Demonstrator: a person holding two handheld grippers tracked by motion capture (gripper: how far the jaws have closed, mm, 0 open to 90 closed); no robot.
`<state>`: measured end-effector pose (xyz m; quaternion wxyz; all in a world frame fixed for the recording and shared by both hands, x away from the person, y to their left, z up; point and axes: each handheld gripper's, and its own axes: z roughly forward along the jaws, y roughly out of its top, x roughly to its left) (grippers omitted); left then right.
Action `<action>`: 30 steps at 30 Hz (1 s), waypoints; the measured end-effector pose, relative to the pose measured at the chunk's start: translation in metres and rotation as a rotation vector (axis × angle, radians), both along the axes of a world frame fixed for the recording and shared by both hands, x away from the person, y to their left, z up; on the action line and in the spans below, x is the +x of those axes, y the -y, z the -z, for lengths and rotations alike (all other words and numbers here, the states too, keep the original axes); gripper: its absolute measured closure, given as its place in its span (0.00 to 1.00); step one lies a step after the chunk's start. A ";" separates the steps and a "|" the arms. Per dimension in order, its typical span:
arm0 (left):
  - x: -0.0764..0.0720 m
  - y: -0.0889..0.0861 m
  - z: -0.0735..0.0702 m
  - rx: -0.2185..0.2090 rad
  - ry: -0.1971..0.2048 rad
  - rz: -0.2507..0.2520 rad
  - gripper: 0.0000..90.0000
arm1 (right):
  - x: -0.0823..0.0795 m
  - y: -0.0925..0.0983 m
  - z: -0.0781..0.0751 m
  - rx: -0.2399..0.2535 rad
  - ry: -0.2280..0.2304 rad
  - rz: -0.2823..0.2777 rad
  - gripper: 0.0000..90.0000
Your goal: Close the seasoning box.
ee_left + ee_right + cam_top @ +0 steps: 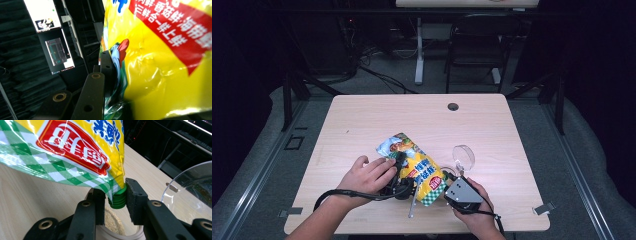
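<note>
The right gripper [114, 195] has its two black jaws clamped on the ribbed green screw cap [118, 199] at the corner of a glossy yellow plastic pouch with a red label and a green-and-white chequered edge [75, 152]; the pads press the cap from both sides, with only the cap's width between them. Just below the cap sits the rim of a clear glass cup [130, 235] with pale grains inside (what they are is hard to tell).

The left gripper [399, 182] is closed on the pouch's body: in the left gripper view one black jaw lies flat against the yellow film [160, 65], which dents around it, while the other jaw is hidden behind the pouch.

From the high view the pouch [414, 165] lies slanted over the near middle of the light wooden table [362, 115], its capped corner toward the right hand [474, 205]. A clear round plastic lid [463, 156] stands just beyond the pouch's capped end, cut off at the right edge of the right gripper view. The left hand [364, 175] covers most of its gripper.
</note>
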<state>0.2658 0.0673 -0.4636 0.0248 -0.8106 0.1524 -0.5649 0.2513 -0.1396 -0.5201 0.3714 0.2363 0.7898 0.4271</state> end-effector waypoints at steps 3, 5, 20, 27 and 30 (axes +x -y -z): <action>0.000 -0.001 0.000 0.005 -0.004 -0.003 0.94 | 0.000 0.000 0.000 0.000 0.000 0.000 0.78; 0.001 -0.001 0.000 -0.004 -0.014 -0.003 0.94 | 0.000 0.000 0.000 -0.002 -0.001 0.000 0.78; 0.003 -0.006 0.005 -0.075 -0.063 -0.020 0.94 | 0.000 0.001 0.000 0.004 0.002 0.004 0.78; 0.005 -0.008 0.007 -0.103 -0.089 -0.028 0.95 | 0.000 0.000 0.000 0.006 0.003 0.002 0.78; 0.005 -0.008 0.007 -0.110 -0.113 -0.044 0.95 | 0.000 0.001 0.000 0.006 0.003 0.003 0.78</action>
